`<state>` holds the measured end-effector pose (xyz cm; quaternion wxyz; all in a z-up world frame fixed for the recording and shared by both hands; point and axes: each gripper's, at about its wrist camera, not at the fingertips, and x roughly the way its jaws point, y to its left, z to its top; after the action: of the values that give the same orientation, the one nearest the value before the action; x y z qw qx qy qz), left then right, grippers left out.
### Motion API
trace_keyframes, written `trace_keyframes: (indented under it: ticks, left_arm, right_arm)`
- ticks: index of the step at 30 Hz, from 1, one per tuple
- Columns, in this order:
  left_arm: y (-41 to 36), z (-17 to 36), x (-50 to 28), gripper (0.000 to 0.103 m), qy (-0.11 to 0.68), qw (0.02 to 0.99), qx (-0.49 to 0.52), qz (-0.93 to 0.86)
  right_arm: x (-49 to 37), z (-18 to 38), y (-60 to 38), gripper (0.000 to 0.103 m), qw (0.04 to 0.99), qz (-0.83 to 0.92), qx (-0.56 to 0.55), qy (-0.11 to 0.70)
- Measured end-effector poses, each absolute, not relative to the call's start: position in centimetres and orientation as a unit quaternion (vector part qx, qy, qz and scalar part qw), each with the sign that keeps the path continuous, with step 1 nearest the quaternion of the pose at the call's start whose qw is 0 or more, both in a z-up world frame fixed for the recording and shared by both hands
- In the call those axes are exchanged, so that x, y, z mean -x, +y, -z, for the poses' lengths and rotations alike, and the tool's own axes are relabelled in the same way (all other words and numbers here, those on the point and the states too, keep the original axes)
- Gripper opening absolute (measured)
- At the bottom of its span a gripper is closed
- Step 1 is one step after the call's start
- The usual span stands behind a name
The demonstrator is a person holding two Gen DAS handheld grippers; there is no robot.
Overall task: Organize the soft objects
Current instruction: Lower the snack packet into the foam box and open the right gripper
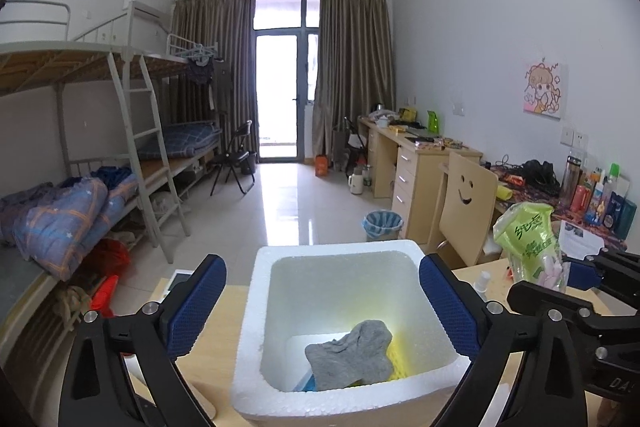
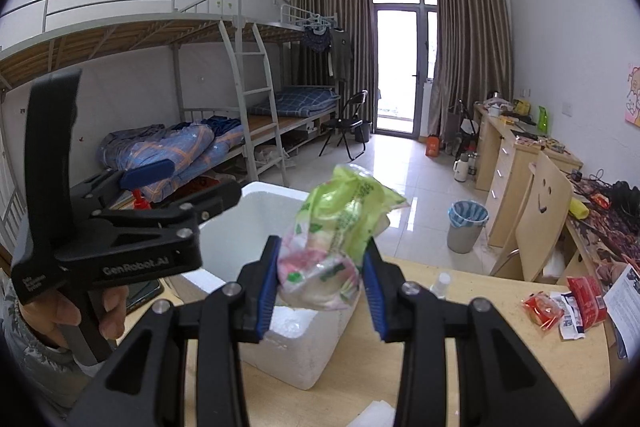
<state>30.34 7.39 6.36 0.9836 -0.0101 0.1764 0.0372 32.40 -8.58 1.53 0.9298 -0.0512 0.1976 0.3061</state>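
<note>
I've got the green plastic pack pinched between the pads of my right gripper, lifted clear of the table just beside the white foam box, because I judge that's where the soft things are being gathered. My left gripper hangs above the box with its jaws spread wide and nothing in them, straddling the opening, probably to keep out of the way. Down inside, a grey cloth lies over something yellow.
</note>
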Motion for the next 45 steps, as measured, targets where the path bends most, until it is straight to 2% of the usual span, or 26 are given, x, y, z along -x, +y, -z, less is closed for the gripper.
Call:
trace_keyframes:
  ticks: [4,45]
  left_arm:
    - [7.4,-6.6,-30.0,0.102,0.170,0.984,0.007,-0.044]
    - [12.3,-7.7,-24.0,0.102,0.127,0.985,-0.007,-0.112]
  right_arm:
    - [-32.4,-1.5,-8.6,0.043,0.930,-0.305,0.056,0.198]
    - [-34.2,-0.5,-3.4,0.043,0.910,-0.358,0.078,0.195]
